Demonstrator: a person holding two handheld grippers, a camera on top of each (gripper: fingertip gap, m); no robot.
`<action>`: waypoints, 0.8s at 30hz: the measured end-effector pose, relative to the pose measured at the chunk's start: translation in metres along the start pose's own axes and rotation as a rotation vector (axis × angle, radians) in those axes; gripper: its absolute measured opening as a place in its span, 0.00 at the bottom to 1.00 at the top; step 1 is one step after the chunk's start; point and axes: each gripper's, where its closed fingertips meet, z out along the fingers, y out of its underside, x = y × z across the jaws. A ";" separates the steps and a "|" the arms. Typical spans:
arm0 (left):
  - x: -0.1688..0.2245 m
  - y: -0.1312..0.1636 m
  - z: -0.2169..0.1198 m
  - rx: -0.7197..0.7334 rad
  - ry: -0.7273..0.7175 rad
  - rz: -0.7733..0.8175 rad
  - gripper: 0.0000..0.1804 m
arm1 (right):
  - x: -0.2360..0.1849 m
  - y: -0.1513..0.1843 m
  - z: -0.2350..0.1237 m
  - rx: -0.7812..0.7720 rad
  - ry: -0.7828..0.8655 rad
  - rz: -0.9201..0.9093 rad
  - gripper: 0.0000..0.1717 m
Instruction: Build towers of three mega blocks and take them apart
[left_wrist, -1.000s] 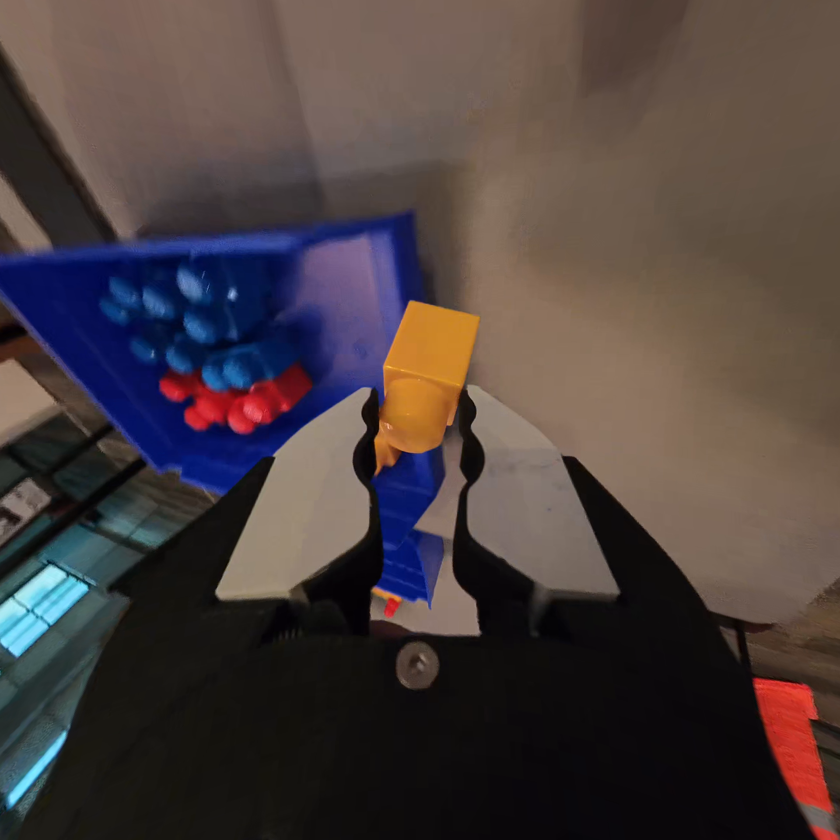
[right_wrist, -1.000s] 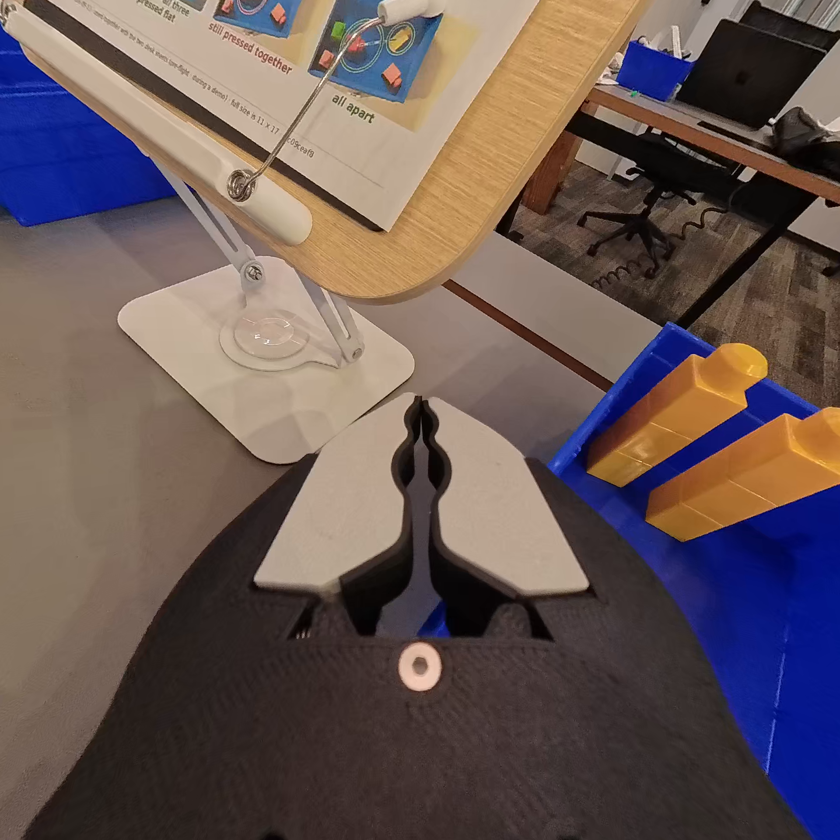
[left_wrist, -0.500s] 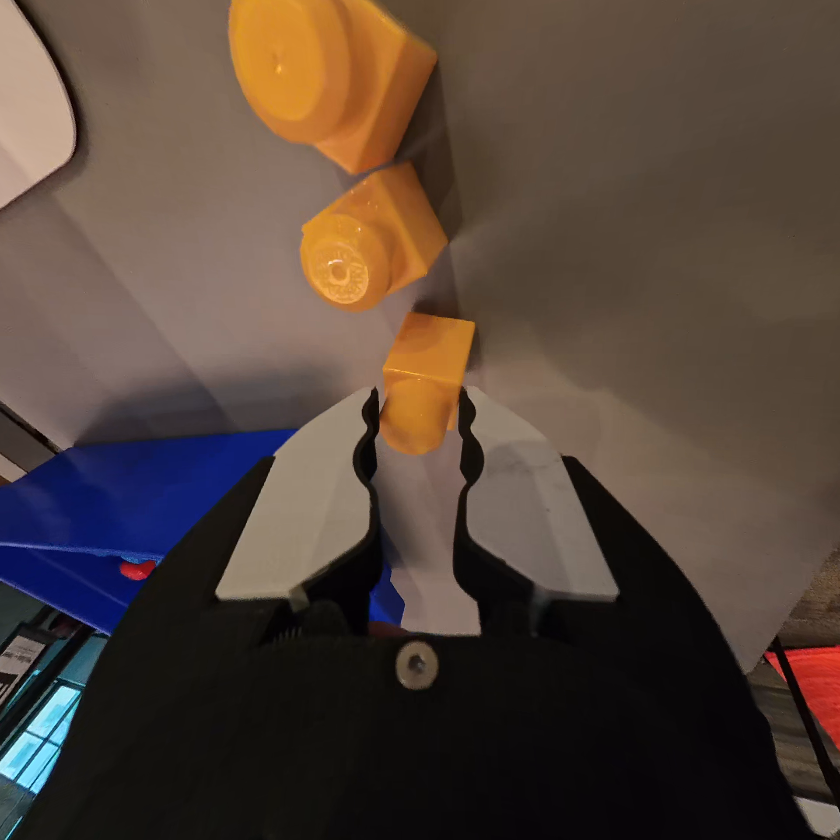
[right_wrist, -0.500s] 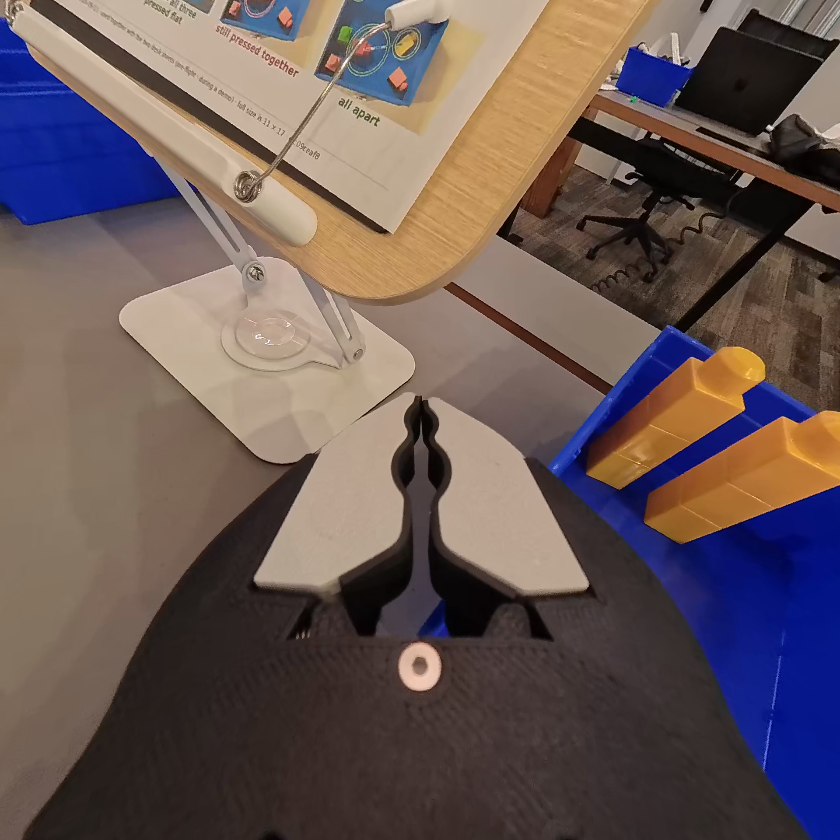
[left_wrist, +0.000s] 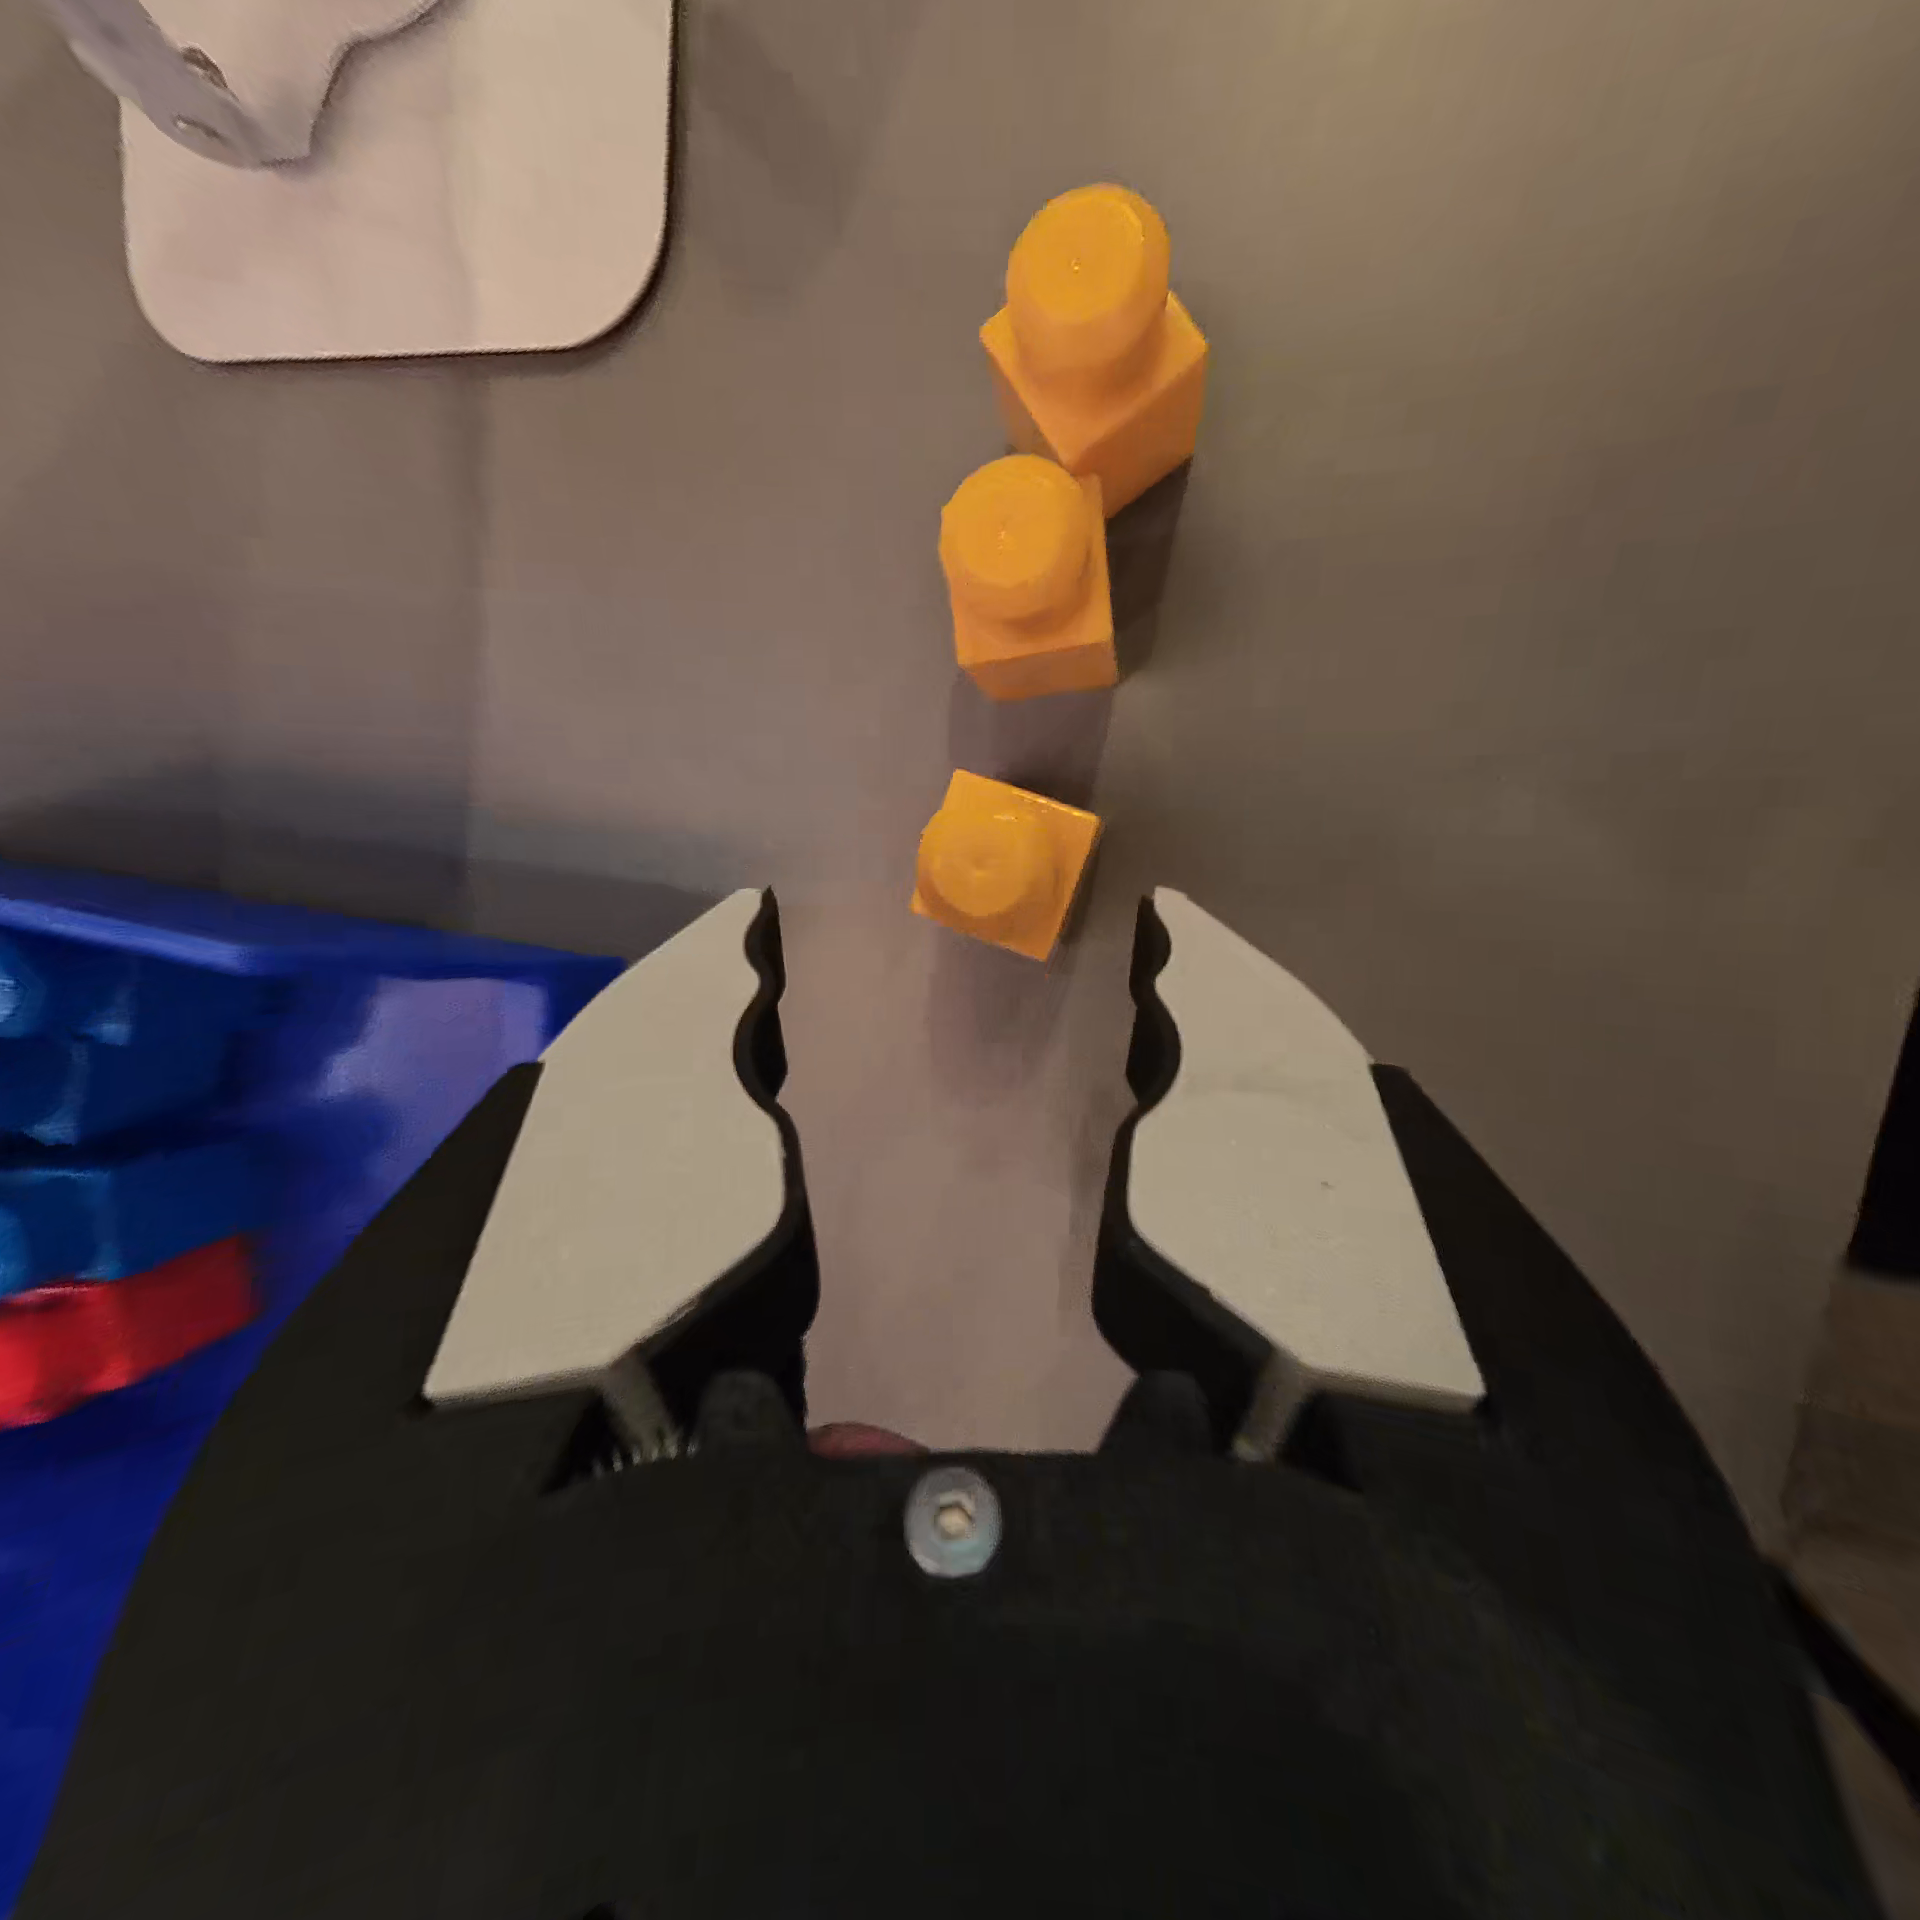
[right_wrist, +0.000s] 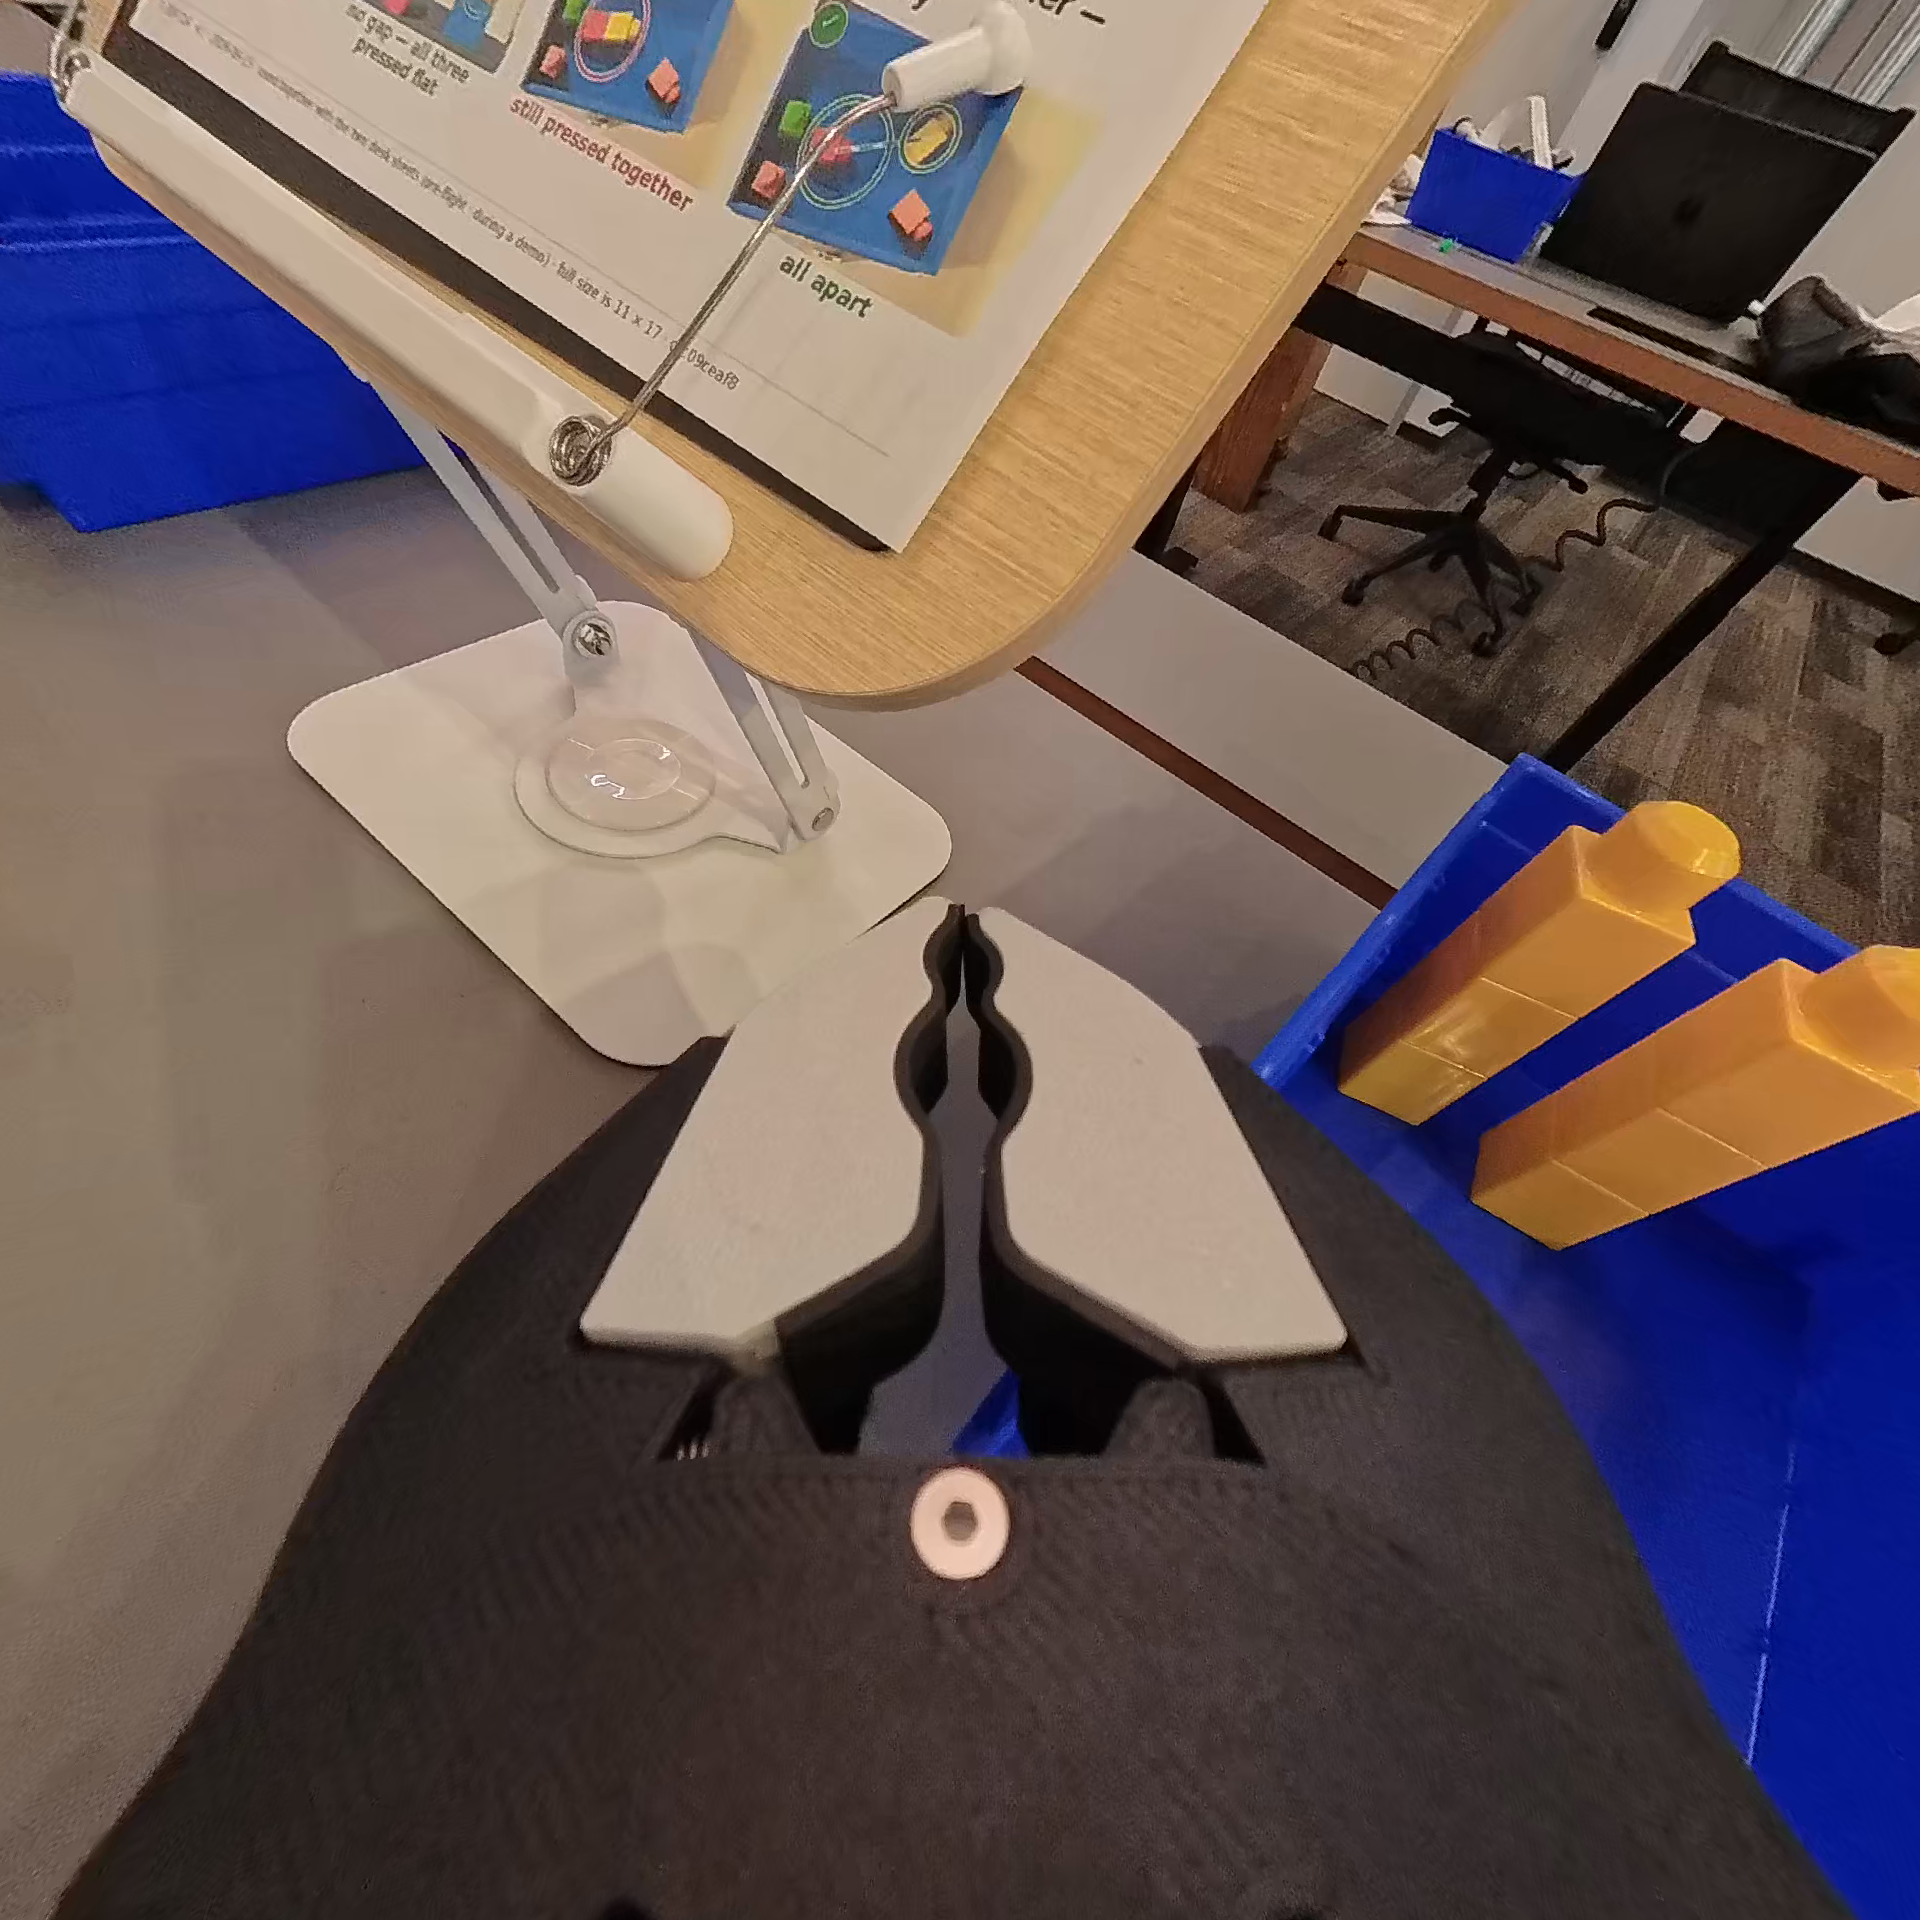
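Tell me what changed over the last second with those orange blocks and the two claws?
The left gripper let go of the orange block it was carrying: its fingers now stand wide apart, and the block sits on the grey table in line with two other orange blocks. The right gripper stayed shut and empty beside the blue bin with two orange towers.

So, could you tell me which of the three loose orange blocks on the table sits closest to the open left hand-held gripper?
The lowest orange block, just beyond the fingertips; the other two stand farther off.
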 end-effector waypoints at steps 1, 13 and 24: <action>0.005 0.004 0.004 0.039 0.036 -0.031 0.35 | 0.000 0.000 0.001 -0.001 -0.002 0.001 0.00; 0.016 0.018 0.049 0.231 0.173 -0.128 0.28 | 0.000 0.003 0.002 -0.005 -0.007 0.012 0.00; 0.011 0.010 0.048 0.322 0.155 -0.166 0.21 | -0.014 -0.019 -0.007 0.080 -0.016 -0.050 0.00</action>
